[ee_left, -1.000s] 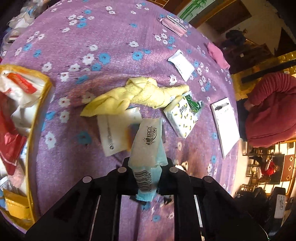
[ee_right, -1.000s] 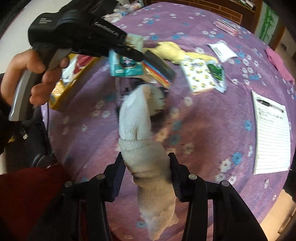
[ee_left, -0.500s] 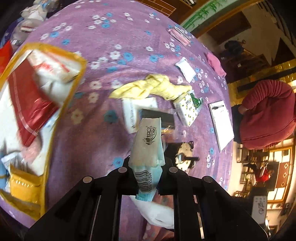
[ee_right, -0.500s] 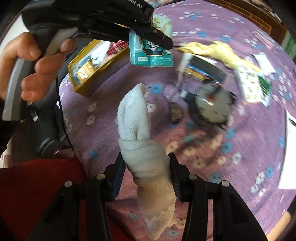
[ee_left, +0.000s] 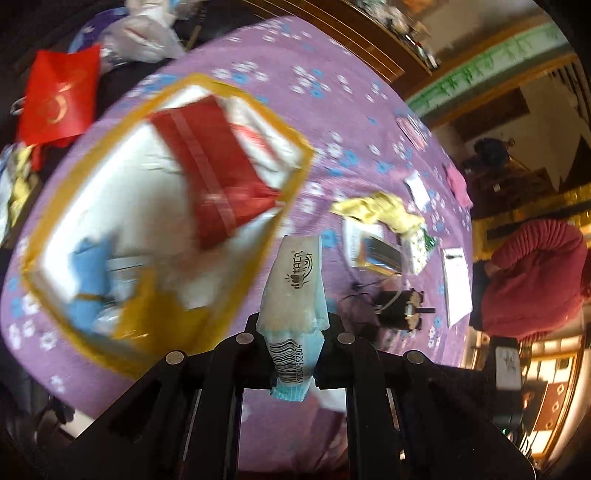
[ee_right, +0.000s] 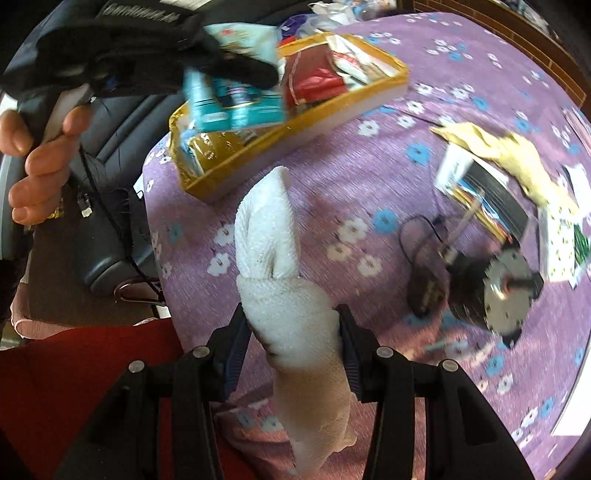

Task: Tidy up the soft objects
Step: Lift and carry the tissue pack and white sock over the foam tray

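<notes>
A gold-rimmed tray (ee_left: pixel 295 192), already part-filled w/ soft packets, is seen at 10 o'clock of the left gripper (ee_left: pixel 291 332), which is pinched on a tissue pack (ee_left: pixel 295 280) not yet dropped in. The right gripper (ee_right: pixel 291 332) is clamped on a knotted white towel (ee_right: pixel 280 280), tray at 12 o'clock. Left at 2 o'clock on the purple cloth (ee_right: pixel 461 92): a yellow rag (ee_right: pixel 517 155), a patterned tissue pack (ee_right: pixel 561 243), approx. half judged done.

You had a round table under a purple cloth printed with white and blue flowers (ee_left: pixel 332 96), and it filled most of both views. Behind it ran dark brown wooden panelling (ee_left: pixel 354 33), with a green bamboo-pattern strip (ee_left: pixel 491 66) along the wall to the right. A dark grey padded leather seat (ee_right: pixel 110 140) sat just beside the table's near edge. Somebody in a bulky red ribbed sweater (ee_left: pixel 532 280) was sitting off to the right. Lighting was bright and daylight-ish.
</notes>
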